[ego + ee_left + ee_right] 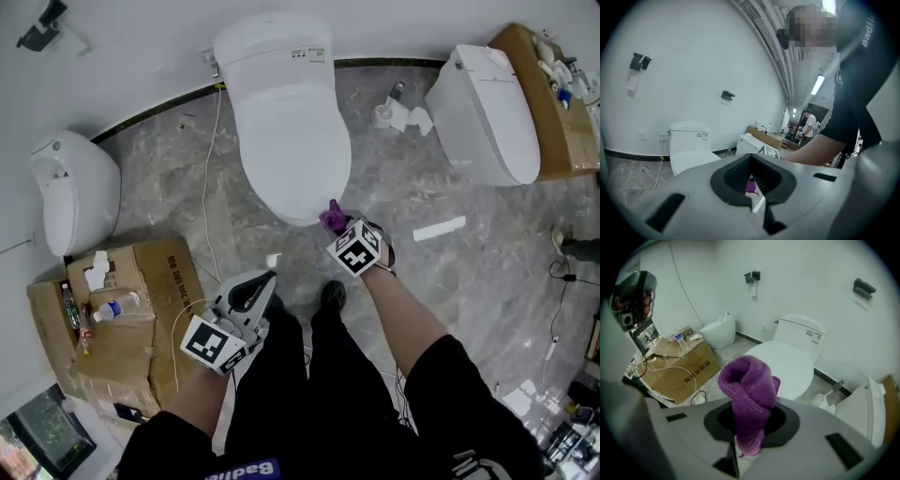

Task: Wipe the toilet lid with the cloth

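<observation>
Cloth [749,390] is purple, a thick looped terry rolled into a fat upright twist. The right tongs [746,444] pinch it at its lower end, their jaws closed tight on it. That grip shows only in the right gripper view. The head view gives just a purple tuft poking out past the tongs, right at the front tip of the lid [292,131]. The lid is down, a smooth glossy white oval. Whether the cloth touches it I cannot tell.

Low beside the person's leg [281,375] hang the left tongs [262,284], well apart from the lid. The left gripper view shows their dark ribbed pads drawn together with nothing between them.

Only the head view takes in the grey veined marble floor [450,291]. It also shows a creased brown carton [150,319] with a bottle [114,307] on it, a round toilet [70,187] at left and a boxy toilet [487,103] at right.
</observation>
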`<action>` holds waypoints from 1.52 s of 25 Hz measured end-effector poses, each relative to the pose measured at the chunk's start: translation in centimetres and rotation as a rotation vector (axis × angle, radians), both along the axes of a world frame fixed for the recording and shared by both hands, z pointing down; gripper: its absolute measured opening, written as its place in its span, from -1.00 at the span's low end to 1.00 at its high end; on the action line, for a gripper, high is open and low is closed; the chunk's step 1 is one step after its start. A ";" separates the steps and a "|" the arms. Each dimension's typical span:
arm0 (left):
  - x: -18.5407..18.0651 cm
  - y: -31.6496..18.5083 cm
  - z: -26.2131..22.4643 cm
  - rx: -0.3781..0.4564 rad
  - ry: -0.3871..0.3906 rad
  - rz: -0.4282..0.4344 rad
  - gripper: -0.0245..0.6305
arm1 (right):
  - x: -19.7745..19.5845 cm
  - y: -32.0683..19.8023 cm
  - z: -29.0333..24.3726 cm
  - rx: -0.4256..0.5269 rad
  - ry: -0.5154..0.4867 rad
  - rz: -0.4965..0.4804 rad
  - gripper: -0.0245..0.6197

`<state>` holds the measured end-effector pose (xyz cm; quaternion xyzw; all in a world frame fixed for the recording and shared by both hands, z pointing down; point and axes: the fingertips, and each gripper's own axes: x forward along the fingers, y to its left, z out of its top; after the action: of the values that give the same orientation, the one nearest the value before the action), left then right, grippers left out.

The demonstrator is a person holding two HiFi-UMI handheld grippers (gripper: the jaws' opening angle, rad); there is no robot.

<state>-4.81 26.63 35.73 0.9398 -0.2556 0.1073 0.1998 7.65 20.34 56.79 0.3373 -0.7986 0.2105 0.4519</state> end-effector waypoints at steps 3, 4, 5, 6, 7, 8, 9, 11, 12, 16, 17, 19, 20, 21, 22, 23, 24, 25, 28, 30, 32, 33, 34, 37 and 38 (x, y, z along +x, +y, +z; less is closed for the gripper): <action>-0.3 0.2 -3.1 -0.009 0.031 -0.037 -0.87 | -0.9 1.7 -5.2 0.029 -0.026 -0.012 -0.67; -0.4 0.4 -4.3 -0.010 0.045 -0.047 -0.87 | -1.2 2.4 -7.0 0.037 -0.029 -0.026 -0.67; -0.4 0.6 -5.3 -0.003 0.055 -0.048 -0.87 | -1.3 3.1 -8.9 0.046 -0.034 -0.038 -0.67; -0.4 0.8 -6.3 0.010 0.061 -0.042 -0.87 | -1.5 3.7 -10.9 0.055 -0.048 -0.041 -0.67; -0.4 0.9 -7.3 0.024 0.069 -0.037 -0.87 | -1.7 4.1 -12.9 0.062 -0.075 -0.031 -0.67; -0.5 1.0 -8.3 0.033 0.078 -0.035 -0.87 | -2.0 4.6 -14.9 0.065 -0.115 -0.005 -0.67; -0.7 1.1 -9.2 0.038 0.087 -0.036 -0.87 | -2.4 5.0 -16.8 0.064 -0.164 0.028 -0.67; -1.2 1.5 -10.8 0.034 0.106 -0.039 -0.87 | -3.4 6.0 -20.3 0.069 -0.249 0.083 -0.67; -1.4 1.8 -11.5 0.025 0.111 -0.043 -0.87 | -3.9 6.4 -22.0 0.078 -0.280 0.098 -0.67; -1.8 1.8 -14.8 0.014 0.118 -0.064 -0.87 | -6.1 7.3 -29.0 0.153 -0.405 0.116 -0.67; -1.8 1.7 -16.0 0.030 0.123 -0.060 -0.87 | -6.7 7.4 -30.7 0.173 -0.434 0.114 -0.67; -1.7 1.3 -18.2 0.062 0.139 -0.052 -0.87 | -7.6 7.5 -33.6 0.208 -0.482 0.106 -0.67; -1.8 1.2 -19.2 0.075 0.145 -0.047 -0.87 | -8.1 7.5 -34.9 0.223 -0.502 0.103 -0.67; -1.9 1.1 -20.0 0.082 0.149 -0.042 -0.87 | -8.6 7.6 -36.0 0.233 -0.523 0.102 -0.67; -2.1 1.3 -20.7 0.083 0.150 -0.038 -0.87 | -9.1 7.9 -37.0 0.238 -0.545 0.105 -0.67; -2.2 1.7 -21.3 0.082 0.149 -0.034 -0.87 | -9.5 8.3 -37.8 0.242 -0.565 0.110 -0.67; -2.3 2.1 -21.8 0.082 0.149 -0.029 -0.87 | -9.7 8.7 -38.6 0.247 -0.581 0.114 -0.67; -2.3 2.5 -22.4 0.087 0.148 -0.022 -0.87 | -9.7 9.0 -39.3 0.257 -0.592 0.118 -0.67; -1.7 3.2 -23.7 0.131 0.134 0.012 -0.87 | -9.4 9.2 -41.2 0.305 -0.611 0.127 -0.67; -1.3 3.7 -24.4 0.160 0.125 0.037 -0.87 | -9.2 9.4 -42.3 0.339 -0.629 0.137 -0.67; -1.2 4.1 -25.1 0.179 0.128 0.056 -0.87 | -9.1 9.8 -43.2 0.373 -0.650 0.139 -0.67; -1.1 4.2 -25.4 0.187 0.134 0.063 -0.87 | -9.0 9.9 -43.6 0.390 -0.659 0.135 -0.67; -1.0 4.4 -25.7 0.196 0.141 0.070 -0.87 | -8.9 10.0 -43.9 0.405 -0.668 0.130 -0.67; -0.7 4.3 -26.0 0.216 0.160 0.085 -0.87 | -8.8 10.1 -44.6 0.447 -0.703 0.119 -0.67; -0.6 4.3 -25.8 0.215 0.163 0.087 -0.87 | -8.7 10.2 -44.7 0.455 -0.718 0.119 -0.67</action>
<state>-5.36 30.94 9.91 0.9716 -0.2076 0.0113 0.1130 -1.06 30.56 12.14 0.3791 -0.9105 0.1588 0.0462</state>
